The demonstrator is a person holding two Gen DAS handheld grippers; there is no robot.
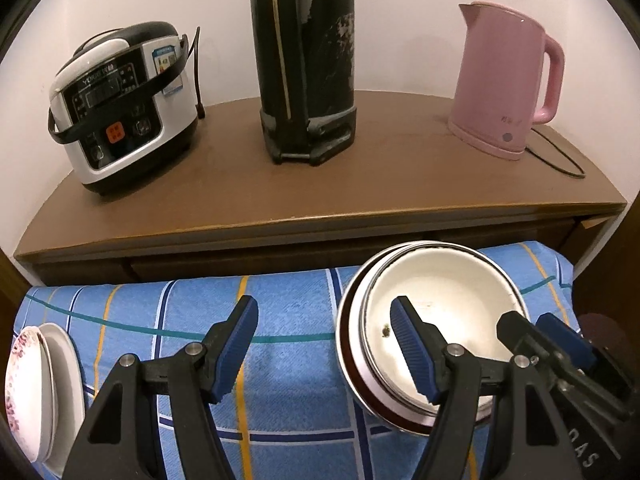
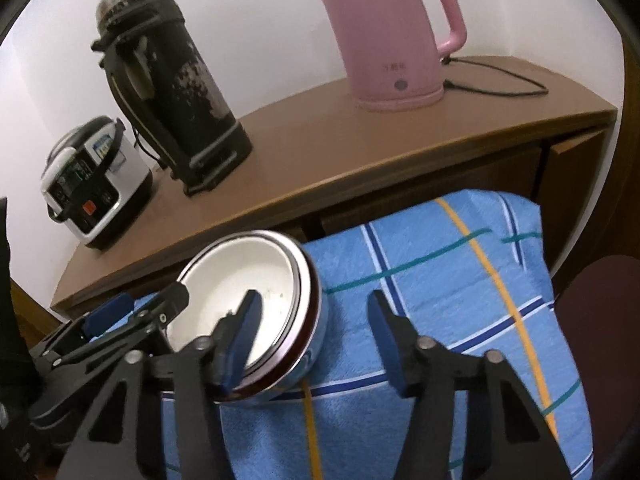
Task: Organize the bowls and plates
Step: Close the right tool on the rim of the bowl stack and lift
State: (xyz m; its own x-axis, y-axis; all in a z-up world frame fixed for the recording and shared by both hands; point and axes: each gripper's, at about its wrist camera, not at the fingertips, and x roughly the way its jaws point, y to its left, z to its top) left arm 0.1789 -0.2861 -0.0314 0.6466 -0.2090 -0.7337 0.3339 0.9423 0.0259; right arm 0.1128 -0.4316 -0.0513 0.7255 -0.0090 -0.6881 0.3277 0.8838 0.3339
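A stack of nested bowls, white inside with a dark red rim and a shiny steel outer wall, sits on the blue checked cloth. My left gripper is open and straddles the stack's left rim, its right finger over the white inside. The right gripper straddles the right rim of the same bowls. Its left finger is inside and its right finger stands clear of the steel wall, so it is open. Each gripper shows in the other's view: right gripper, left gripper. Plates, one pink-patterned, lie at the cloth's left edge.
Behind the cloth stands a brown cabinet with a rice cooker, a tall black flask and a pink kettle with its cord. A dark maroon object sits at the right of the cloth.
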